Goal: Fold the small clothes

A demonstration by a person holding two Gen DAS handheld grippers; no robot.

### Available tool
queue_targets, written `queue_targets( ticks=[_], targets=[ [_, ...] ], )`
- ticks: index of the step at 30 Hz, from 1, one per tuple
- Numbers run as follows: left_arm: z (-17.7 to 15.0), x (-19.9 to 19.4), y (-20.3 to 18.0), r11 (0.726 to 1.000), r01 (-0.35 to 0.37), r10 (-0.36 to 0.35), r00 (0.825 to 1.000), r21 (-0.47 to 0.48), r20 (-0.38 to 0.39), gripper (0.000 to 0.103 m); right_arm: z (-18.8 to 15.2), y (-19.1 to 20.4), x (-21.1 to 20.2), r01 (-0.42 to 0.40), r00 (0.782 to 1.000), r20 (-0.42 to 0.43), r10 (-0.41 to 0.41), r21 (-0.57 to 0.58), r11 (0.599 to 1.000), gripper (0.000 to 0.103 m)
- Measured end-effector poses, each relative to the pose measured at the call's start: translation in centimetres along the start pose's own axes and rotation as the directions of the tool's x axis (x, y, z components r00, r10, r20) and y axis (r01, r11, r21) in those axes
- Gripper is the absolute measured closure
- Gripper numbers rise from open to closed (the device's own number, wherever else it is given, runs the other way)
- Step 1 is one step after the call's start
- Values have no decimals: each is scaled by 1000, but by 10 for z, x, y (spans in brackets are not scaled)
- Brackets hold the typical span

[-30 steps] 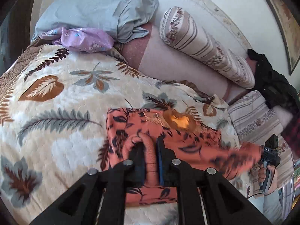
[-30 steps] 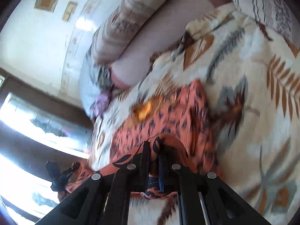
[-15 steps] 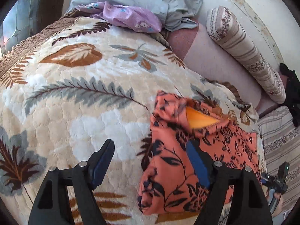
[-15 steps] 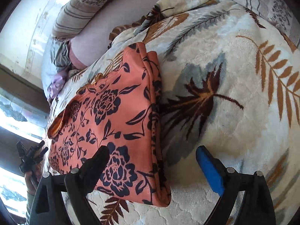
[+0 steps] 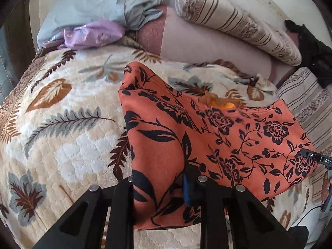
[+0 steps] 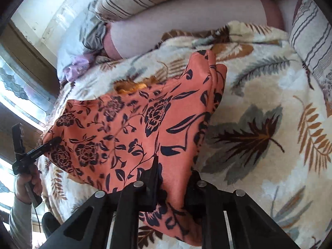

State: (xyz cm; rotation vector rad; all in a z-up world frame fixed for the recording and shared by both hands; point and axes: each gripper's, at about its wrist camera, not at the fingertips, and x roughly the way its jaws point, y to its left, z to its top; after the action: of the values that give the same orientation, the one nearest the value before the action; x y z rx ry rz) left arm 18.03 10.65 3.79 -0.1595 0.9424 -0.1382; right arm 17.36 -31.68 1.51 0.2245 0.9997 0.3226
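Garment (image 5: 217, 141), orange with a black floral print, is lifted off the blanket (image 5: 62, 128) along its near edge, low and centre in both views. The left gripper (image 5: 164, 188) has just closed its jaws and pinches one near corner of the cloth; the right gripper (image 6: 172, 188) has likewise just closed and pinches the other, cloth bunched between the pads of each. In the right wrist view the left gripper shows again at the left edge, gripped in a hand (image 6: 27, 184).

Step in hand, as judged: a fresh grasp of the near hem for another fold. The next move likely calls for carrying both corners together toward the far edge, level and taut, then releasing.

The fabric looks thin and limp, draping in soft creases; the blanket is plush, quilted, leaf-patterned. Striped bolster (image 5: 234, 20) at upper right.
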Motion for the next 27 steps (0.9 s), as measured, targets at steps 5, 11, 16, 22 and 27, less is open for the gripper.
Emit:
queue_targets(
  ticks=[5, 11, 16, 22, 27],
  targets=[
    [-73, -31, 12, 997, 73, -73, 996, 7, -59, 70, -79, -9, -40, -61, 997, -32, 64, 88, 994, 83],
    [-144, 4, 48, 1000, 12, -14, 988, -15, -155, 40, -173, -66, -5, -34, 984, -159, 77, 255, 966, 33],
    [-101, -5, 57, 999, -31, 28, 997, -36, -74, 39, -130, -74, -34, -12, 999, -28, 20, 268, 963, 33],
    [-72, 31, 51, 999, -30, 28, 996, -31, -80, 40, -84, -70, -3, 37, 999, 10, -40, 205, 978, 33],
    [-58, 56, 41, 998, -56, 57, 994, 13, -90, 40, -61, -74, 20, 98, 992, 52, -110, 194, 976, 33]
  ],
)
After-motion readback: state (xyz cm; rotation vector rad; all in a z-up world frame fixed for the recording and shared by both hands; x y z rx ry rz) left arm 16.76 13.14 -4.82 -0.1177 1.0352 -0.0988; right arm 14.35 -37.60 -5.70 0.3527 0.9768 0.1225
